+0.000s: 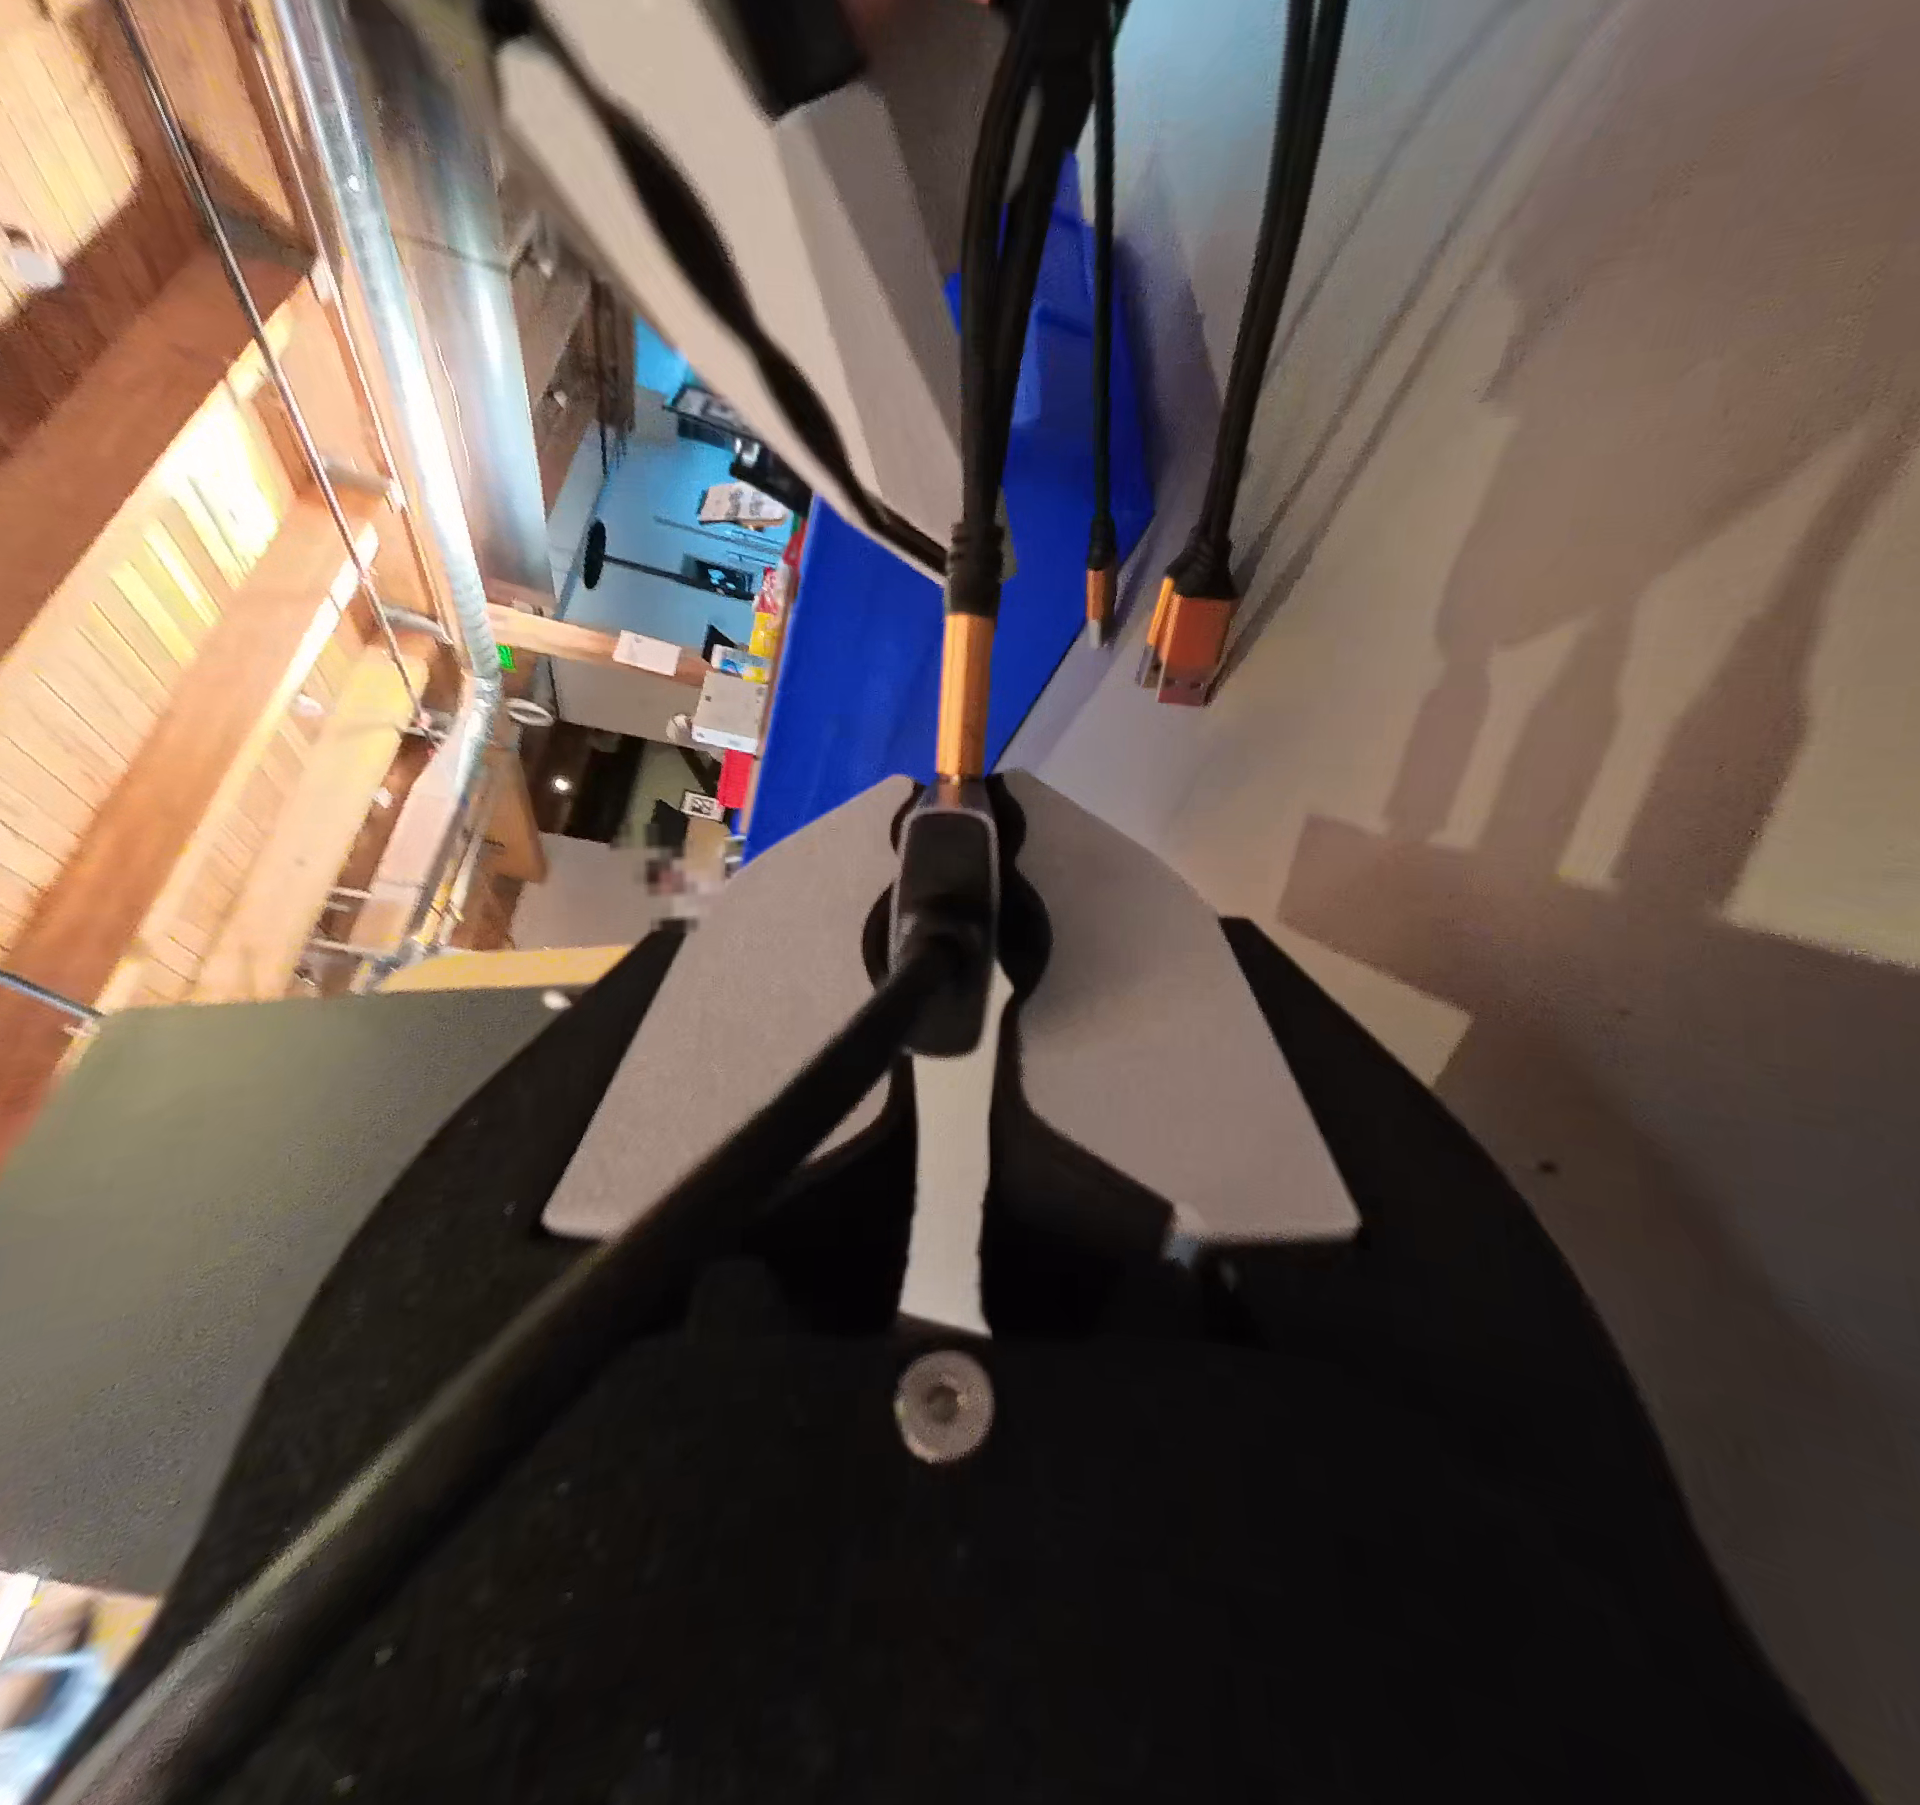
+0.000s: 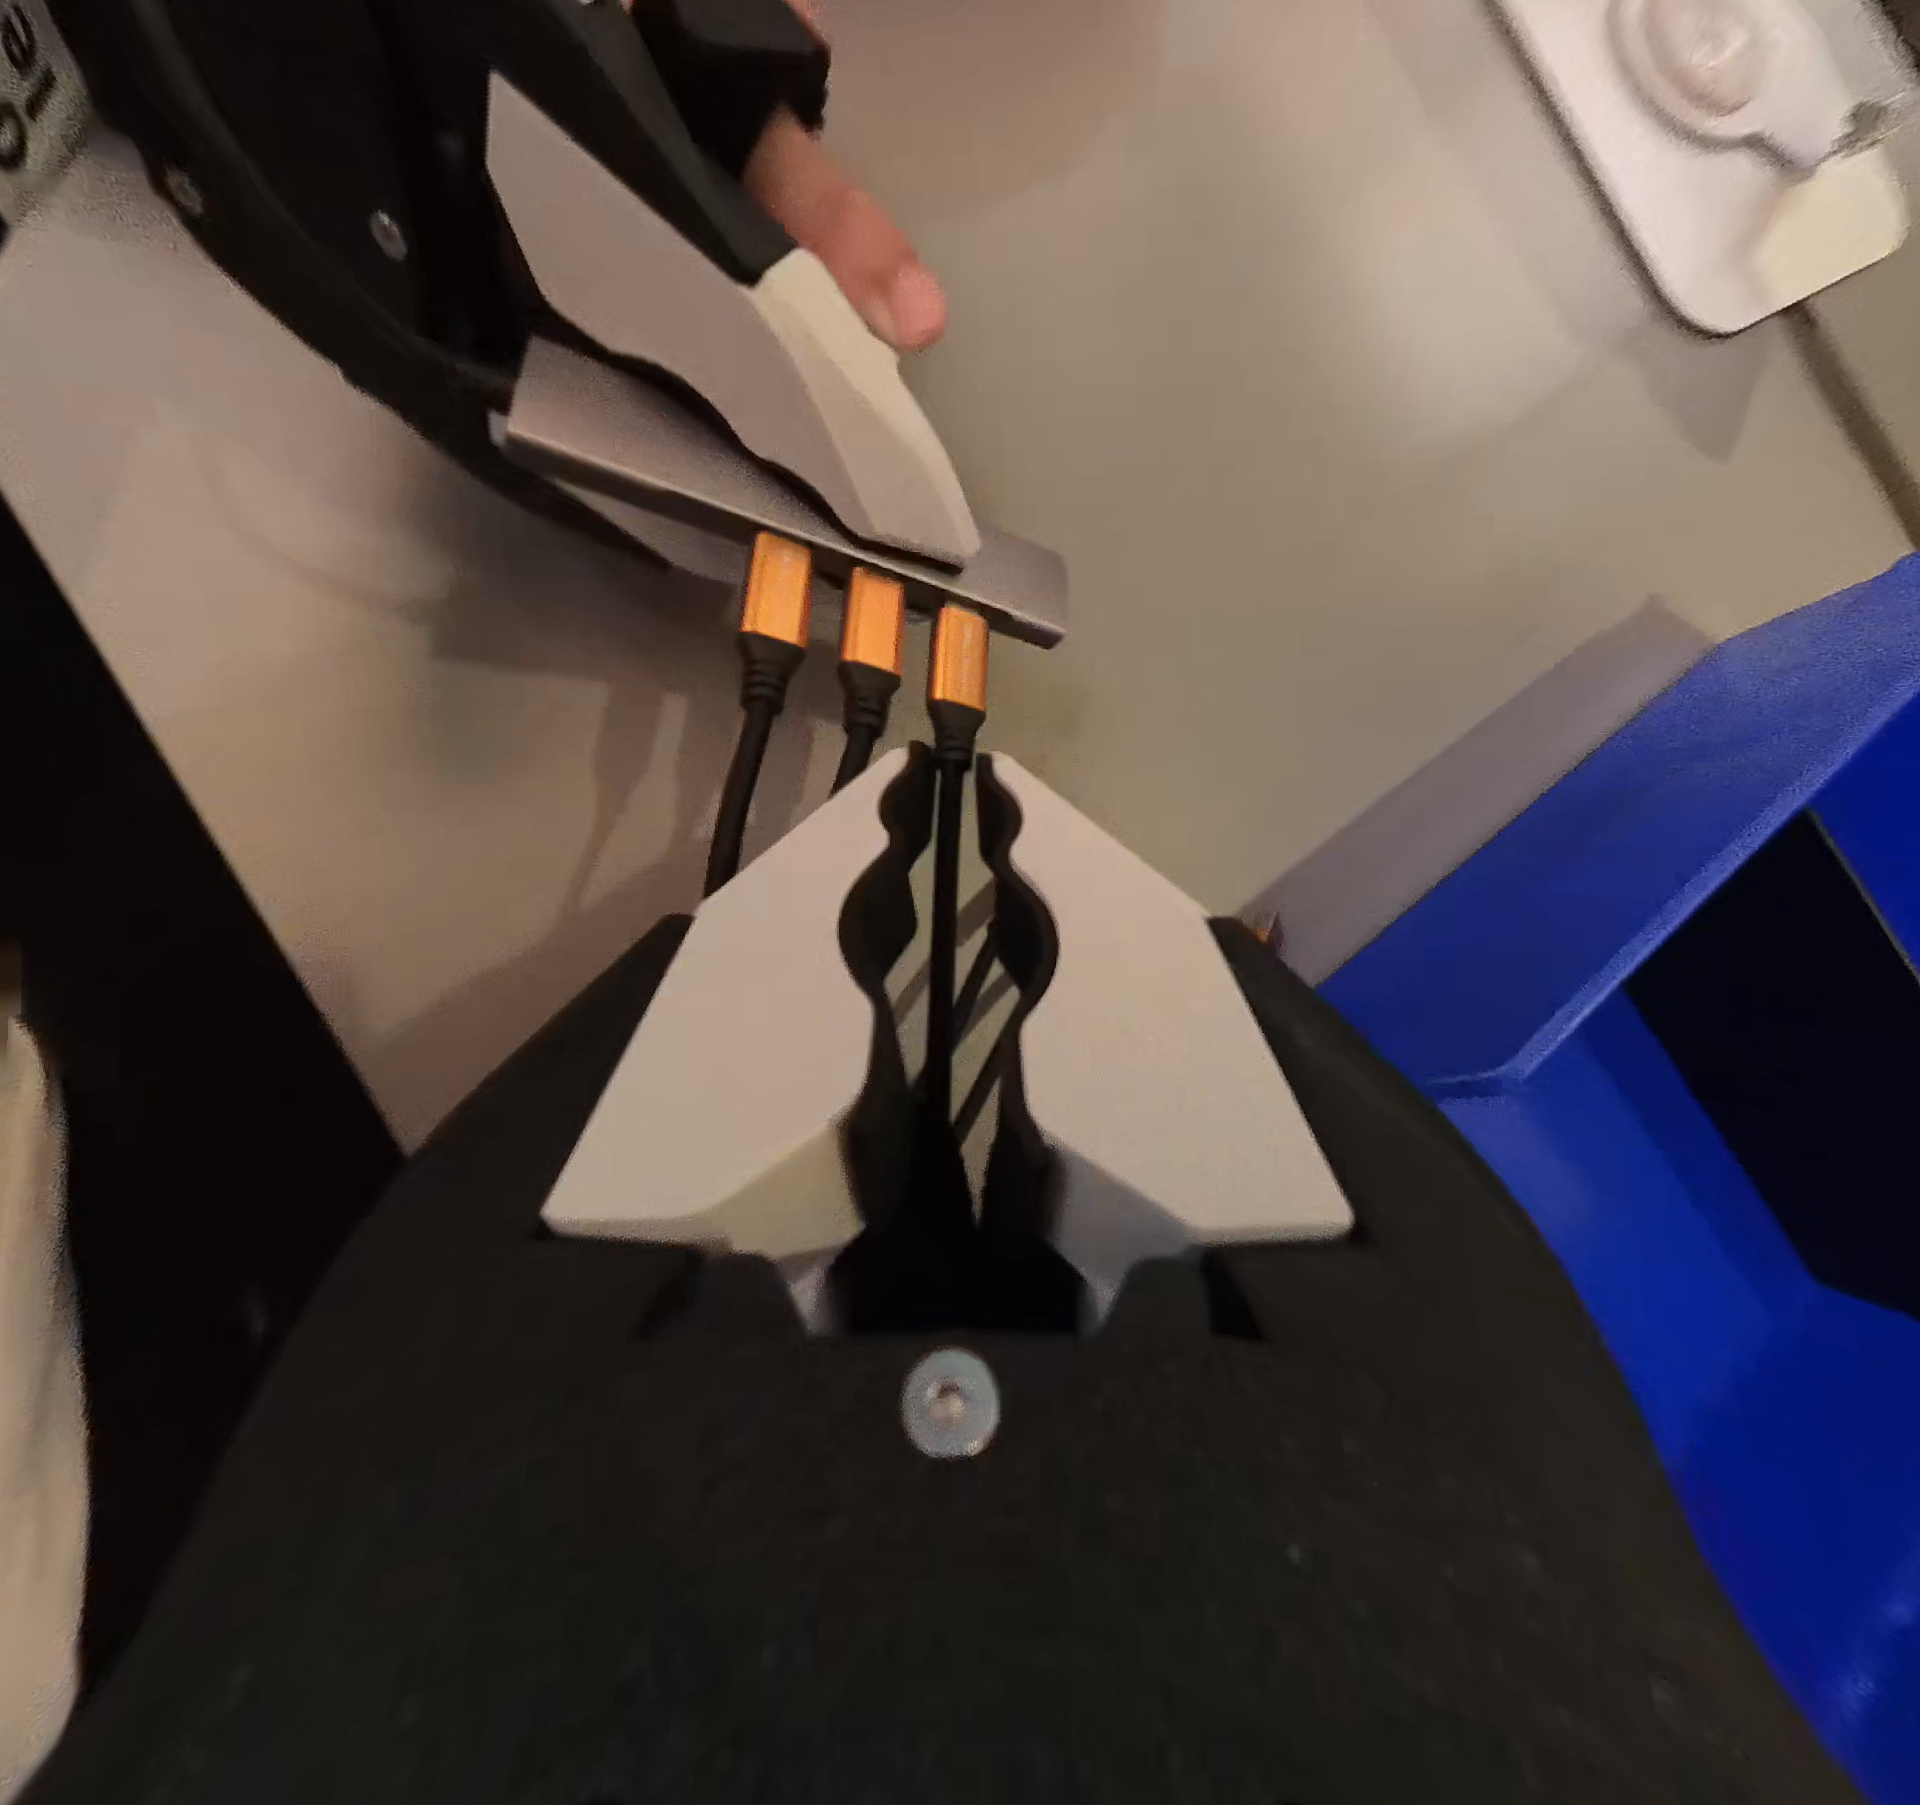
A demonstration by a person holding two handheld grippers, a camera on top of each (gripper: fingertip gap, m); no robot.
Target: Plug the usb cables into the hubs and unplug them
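Observation:
My left gripper (image 1: 951,805) is shut on a flat grey USB hub (image 1: 948,924), seen edge-on between its fingers. In the right wrist view the same gripper (image 2: 925,540) holds the hub (image 2: 1023,602) above the table, with three orange plugs in its edge. My right gripper (image 2: 951,768) is shut on the thin black cable (image 2: 943,924) just behind the rightmost orange plug (image 2: 958,654). In the left wrist view that plug (image 1: 961,695) sits in the hub, and the right gripper (image 1: 940,550) reaches in from above.
Two loose orange plugs (image 1: 1190,633) hang by the pale table (image 1: 1558,301), with a smaller plug (image 1: 1101,597) beside them. A blue bin (image 2: 1662,976) stands at the right. A white moulded tray (image 2: 1683,93) lies far right. A person's finger (image 2: 883,290) rests on the left gripper. My two grippers' fingertips are within a few centimetres of each other.

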